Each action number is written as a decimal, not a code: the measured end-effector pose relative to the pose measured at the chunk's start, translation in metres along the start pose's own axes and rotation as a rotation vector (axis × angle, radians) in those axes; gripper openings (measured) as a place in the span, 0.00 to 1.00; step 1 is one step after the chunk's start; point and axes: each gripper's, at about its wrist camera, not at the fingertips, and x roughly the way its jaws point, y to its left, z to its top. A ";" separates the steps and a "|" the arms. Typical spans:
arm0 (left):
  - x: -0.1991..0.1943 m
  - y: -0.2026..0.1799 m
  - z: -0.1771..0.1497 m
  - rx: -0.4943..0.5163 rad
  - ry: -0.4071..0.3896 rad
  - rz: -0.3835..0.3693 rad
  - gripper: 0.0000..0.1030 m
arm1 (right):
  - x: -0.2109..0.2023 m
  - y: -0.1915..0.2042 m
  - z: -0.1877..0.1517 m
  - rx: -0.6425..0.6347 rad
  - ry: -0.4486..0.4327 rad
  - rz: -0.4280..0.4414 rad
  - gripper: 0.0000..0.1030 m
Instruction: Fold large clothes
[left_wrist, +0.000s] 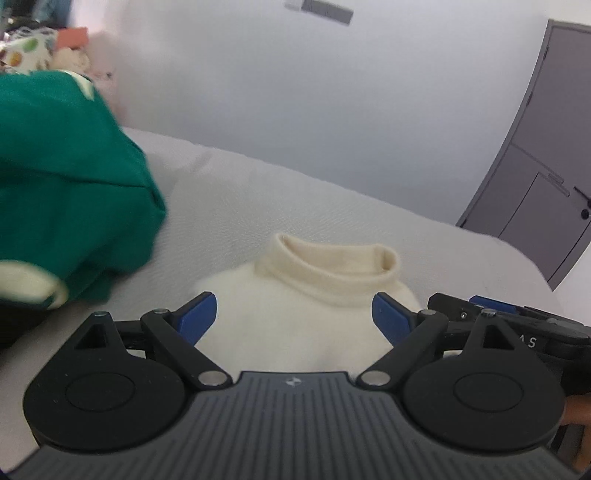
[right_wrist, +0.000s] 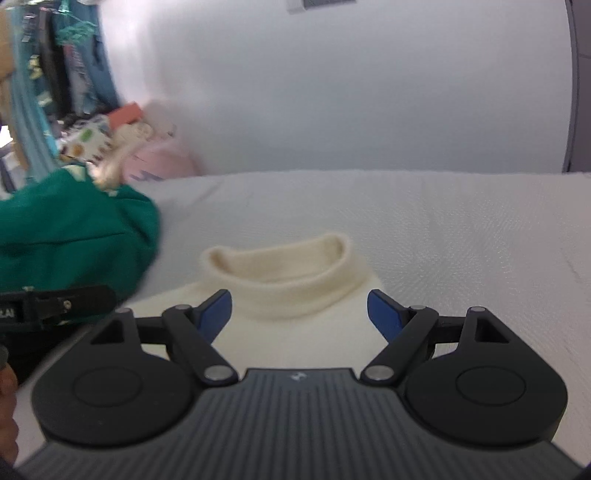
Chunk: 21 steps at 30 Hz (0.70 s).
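A cream knitted turtleneck sweater (left_wrist: 295, 314) lies on a pale grey textured bedsheet (right_wrist: 461, 240). The bunched garment (left_wrist: 66, 177) beside it is green, seemingly with cream trim, though blurred.

Both wrist views look forward and slightly down, close over the cream turtleneck (left_wrist: 295, 314) (right_wrist: 291, 295), sharing the bed (left_wrist: 332, 206) (right_wrist: 443, 229) and the green garment (left_wrist: 66, 177) (right_wrist: 74, 236) at 9 o'clock.

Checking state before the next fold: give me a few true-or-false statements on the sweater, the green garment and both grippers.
1. The cream sweater lies on the bed with its collar away from the cameras. True.
2. The left gripper is clamped on the sweater. False: its jaws stand open, holding nothing.
3. The green garment lies left of the sweater. True.
4. The right gripper is shut. False: it is open.
5. The sweater is green. False: it is cream.
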 end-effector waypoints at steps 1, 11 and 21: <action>-0.018 -0.002 -0.007 0.003 -0.015 0.006 0.91 | -0.004 0.009 0.003 -0.010 -0.009 0.006 0.80; -0.184 -0.019 -0.090 -0.003 -0.095 0.056 0.91 | -0.150 0.047 -0.050 -0.023 -0.075 0.089 0.80; -0.260 -0.028 -0.182 -0.021 -0.116 0.080 0.91 | -0.210 0.069 -0.122 -0.082 -0.071 0.156 0.80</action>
